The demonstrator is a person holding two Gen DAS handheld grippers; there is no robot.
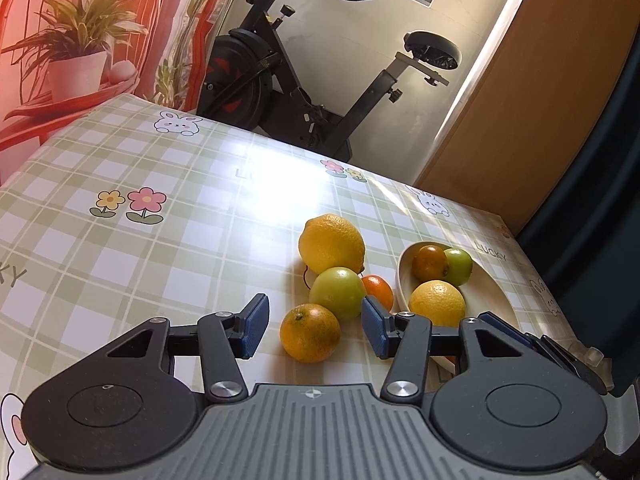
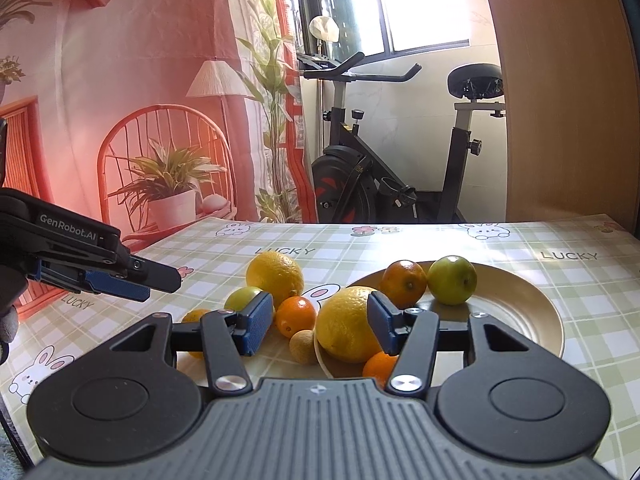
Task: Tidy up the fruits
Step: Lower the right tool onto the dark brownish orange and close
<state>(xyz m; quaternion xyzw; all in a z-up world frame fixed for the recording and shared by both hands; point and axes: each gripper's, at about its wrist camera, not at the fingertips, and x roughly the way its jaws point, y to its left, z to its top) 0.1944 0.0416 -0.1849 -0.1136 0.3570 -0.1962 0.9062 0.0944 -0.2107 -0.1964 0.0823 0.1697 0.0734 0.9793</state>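
In the left wrist view my left gripper (image 1: 316,326) is open low over the checked tablecloth, and an orange (image 1: 310,332) lies between its blue pads without touching them. Beyond it lie a green fruit (image 1: 338,294), a small orange (image 1: 378,290) and a big lemon (image 1: 332,244). The cream plate (image 1: 496,296) on the right holds a lemon (image 1: 437,303), a dark orange (image 1: 430,263) and a green fruit (image 1: 459,266). My right gripper (image 2: 319,322) is open at the plate's (image 2: 520,320) near-left rim. The plate's lemon (image 2: 346,324) lies by its right pad, and a small orange (image 2: 295,316) lies ahead.
A small tan fruit (image 2: 302,346) lies on the cloth by the plate's rim. My left gripper (image 2: 160,280) reaches in from the left of the right wrist view. An exercise bike (image 2: 400,184) stands behind the table's far edge, with a wooden panel (image 2: 560,120) on the right.
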